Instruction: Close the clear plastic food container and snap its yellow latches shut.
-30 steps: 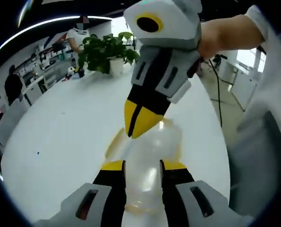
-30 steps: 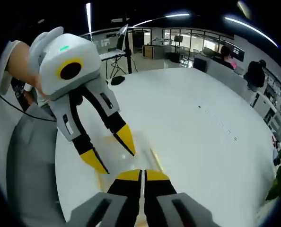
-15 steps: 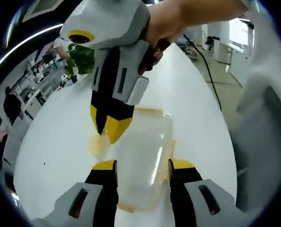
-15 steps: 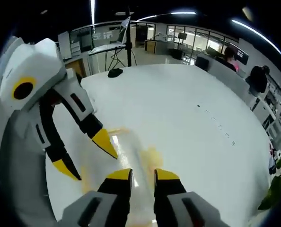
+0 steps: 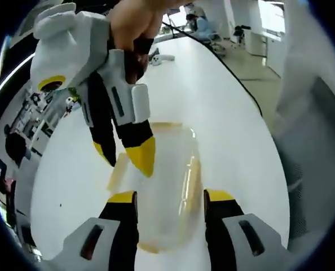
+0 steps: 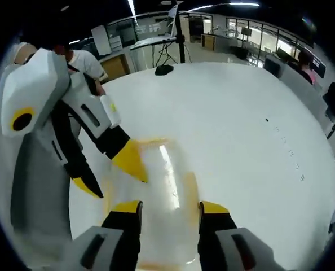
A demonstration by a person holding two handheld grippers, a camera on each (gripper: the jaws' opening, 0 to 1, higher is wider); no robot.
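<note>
Both jaws have spread: left hand-held gripper (image 5: 170,197) and right hand-held gripper (image 6: 169,208) now straddle, open, the clear plastic food container (image 5: 162,186) on the white worktop (image 5: 235,124).

Left gripper (image 5: 170,199) jaws apart astride clear container (image 5: 163,186); right gripper (image 5: 126,155) tips apparently touching lid.

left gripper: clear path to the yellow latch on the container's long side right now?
Probably yes. The left gripper is open astride the clear container, and the yellow latch lies just inside its right jaw; the right gripper hovers on the opposite side.
</note>
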